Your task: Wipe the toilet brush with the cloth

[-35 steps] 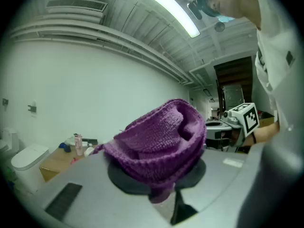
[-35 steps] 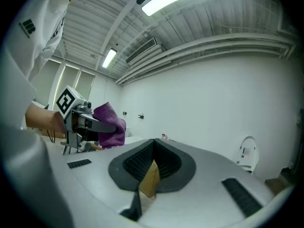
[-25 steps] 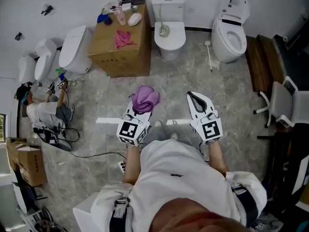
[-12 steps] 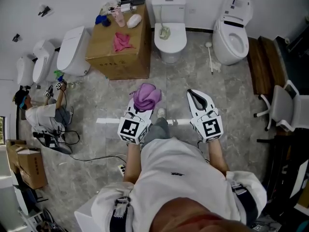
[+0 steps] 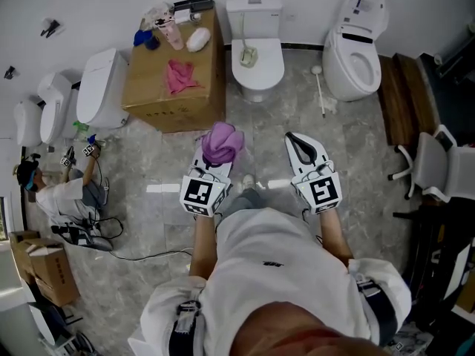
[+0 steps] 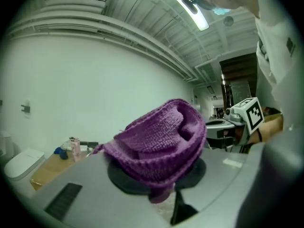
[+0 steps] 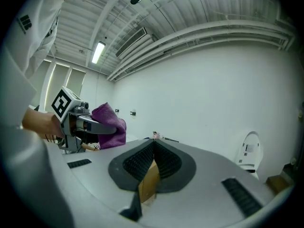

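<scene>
A purple knitted cloth is bunched in my left gripper, whose jaws are shut on it; the same cloth fills the left gripper view and hides the fingertips. My right gripper is level beside it, shut with nothing between its black pads. On the closed lid of the white toilet ahead rests a thin-handled brush in a small greenish holder. A second long white brush lies on the floor to the toilet's right. Both grippers are well short of either brush.
A cardboard box left of the toilet holds a pink cloth and bottles. Another toilet stands open at the back right, more white toilets at the left. A person crouches at the left; a chair stands at the right.
Both grippers have moved forward together towards the toilet and the box, the left one still carrying the purple cloth. The jaws look the same.
</scene>
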The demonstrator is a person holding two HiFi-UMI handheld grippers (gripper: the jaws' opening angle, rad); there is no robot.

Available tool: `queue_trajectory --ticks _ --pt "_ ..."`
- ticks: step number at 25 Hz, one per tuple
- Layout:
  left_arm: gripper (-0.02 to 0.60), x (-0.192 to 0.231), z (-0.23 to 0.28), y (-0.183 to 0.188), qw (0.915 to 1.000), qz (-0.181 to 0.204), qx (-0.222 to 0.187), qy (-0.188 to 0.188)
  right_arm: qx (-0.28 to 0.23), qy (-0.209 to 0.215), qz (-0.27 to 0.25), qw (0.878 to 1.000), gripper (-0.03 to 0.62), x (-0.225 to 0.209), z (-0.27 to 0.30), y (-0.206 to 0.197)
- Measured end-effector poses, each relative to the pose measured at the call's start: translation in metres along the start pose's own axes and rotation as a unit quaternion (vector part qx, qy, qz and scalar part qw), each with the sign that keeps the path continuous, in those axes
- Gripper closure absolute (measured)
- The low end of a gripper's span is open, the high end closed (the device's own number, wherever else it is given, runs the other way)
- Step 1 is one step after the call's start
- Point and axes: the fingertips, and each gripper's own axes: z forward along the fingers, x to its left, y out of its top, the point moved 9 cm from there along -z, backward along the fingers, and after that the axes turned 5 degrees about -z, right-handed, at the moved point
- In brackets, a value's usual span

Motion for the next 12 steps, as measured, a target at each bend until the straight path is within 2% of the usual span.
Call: queue_trajectory --ticks 12 --pt "0.492 0.098 0.076 0.015 0.9995 -0.006 0.017 -0.027 0.018 -0.022 0.008 1.000 0.597 -0.036 0.110 0.000"
